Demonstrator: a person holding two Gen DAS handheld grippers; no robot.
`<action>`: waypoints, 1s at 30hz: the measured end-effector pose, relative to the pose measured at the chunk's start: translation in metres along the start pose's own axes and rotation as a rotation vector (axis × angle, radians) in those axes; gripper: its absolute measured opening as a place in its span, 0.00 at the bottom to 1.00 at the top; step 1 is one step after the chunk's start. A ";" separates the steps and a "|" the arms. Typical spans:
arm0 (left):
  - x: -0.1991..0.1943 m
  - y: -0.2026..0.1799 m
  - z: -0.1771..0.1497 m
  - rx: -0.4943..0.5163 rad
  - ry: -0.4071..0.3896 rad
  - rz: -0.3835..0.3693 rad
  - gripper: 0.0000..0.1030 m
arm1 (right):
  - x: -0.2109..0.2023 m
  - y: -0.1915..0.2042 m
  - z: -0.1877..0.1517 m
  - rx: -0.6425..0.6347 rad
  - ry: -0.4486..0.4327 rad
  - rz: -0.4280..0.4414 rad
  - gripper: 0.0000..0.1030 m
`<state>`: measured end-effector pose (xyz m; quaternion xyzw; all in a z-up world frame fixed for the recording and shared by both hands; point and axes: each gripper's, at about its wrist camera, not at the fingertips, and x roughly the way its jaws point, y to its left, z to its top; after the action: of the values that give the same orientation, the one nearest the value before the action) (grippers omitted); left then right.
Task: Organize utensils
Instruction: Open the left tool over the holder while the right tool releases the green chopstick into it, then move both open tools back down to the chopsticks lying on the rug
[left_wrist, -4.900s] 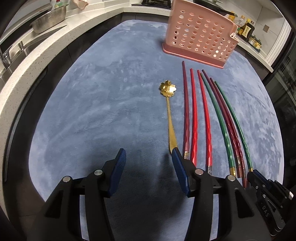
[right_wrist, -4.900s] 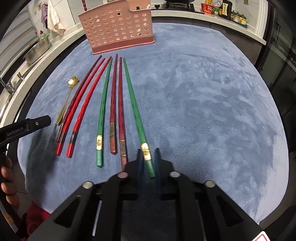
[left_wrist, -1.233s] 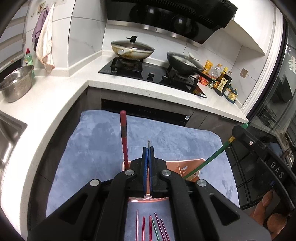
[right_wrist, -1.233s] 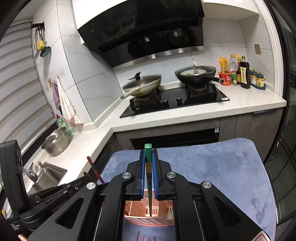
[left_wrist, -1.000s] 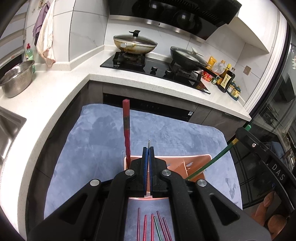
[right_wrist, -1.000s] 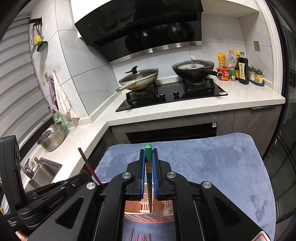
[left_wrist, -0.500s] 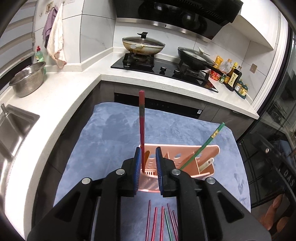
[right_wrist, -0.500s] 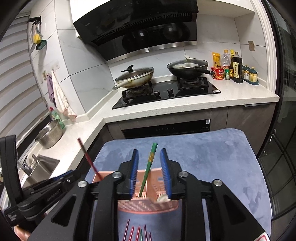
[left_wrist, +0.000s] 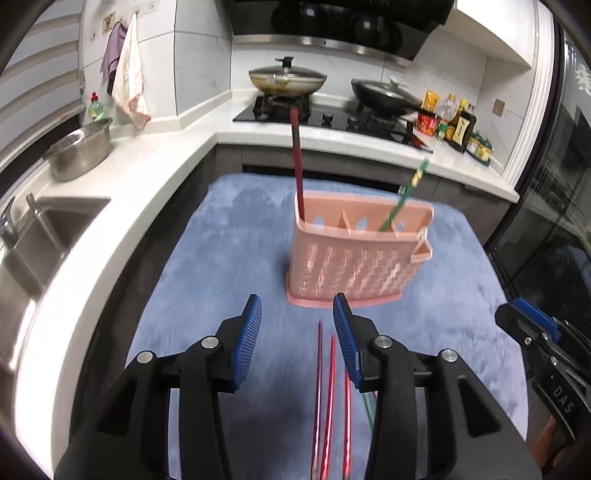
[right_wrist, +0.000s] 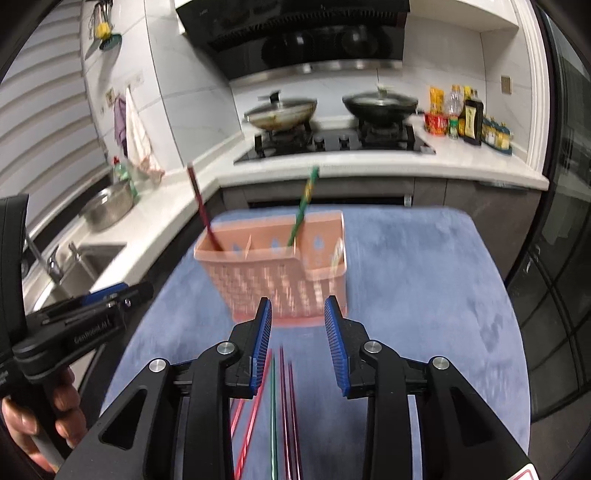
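Both deposits are made: half a second ago each of my grippers stood over the pink holder (left_wrist: 354, 254) with a chopstick between its pads; now the dark red chopstick (left_wrist: 296, 162) stands in the holder's left end compartment and the green chopstick (left_wrist: 402, 199) leans in a compartment further right, both free of my tools. My left gripper (left_wrist: 297, 332) has its jaws opening, nothing between them; my right gripper (right_wrist: 298, 332) likewise, jaws opening and empty. Both have drawn back from the holder toward the remaining chopsticks (left_wrist: 328, 387), which lie in a row on the blue mat (left_wrist: 221, 258) just before it. I judge two pieces stowed, several outstanding, and the next pick-up due from that row.
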<state>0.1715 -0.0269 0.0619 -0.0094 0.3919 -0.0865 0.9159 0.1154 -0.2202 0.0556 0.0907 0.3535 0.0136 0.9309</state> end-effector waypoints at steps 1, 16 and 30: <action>-0.001 0.001 -0.007 0.000 0.007 0.002 0.38 | -0.001 -0.001 -0.008 0.004 0.012 0.000 0.29; -0.007 0.012 -0.121 -0.018 0.112 0.022 0.38 | -0.013 -0.007 -0.138 -0.015 0.164 -0.077 0.29; 0.003 0.017 -0.177 -0.028 0.194 0.013 0.39 | 0.008 -0.005 -0.201 -0.022 0.276 -0.066 0.29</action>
<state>0.0492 -0.0020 -0.0642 -0.0112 0.4802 -0.0754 0.8738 -0.0115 -0.1926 -0.0979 0.0659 0.4810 -0.0010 0.8742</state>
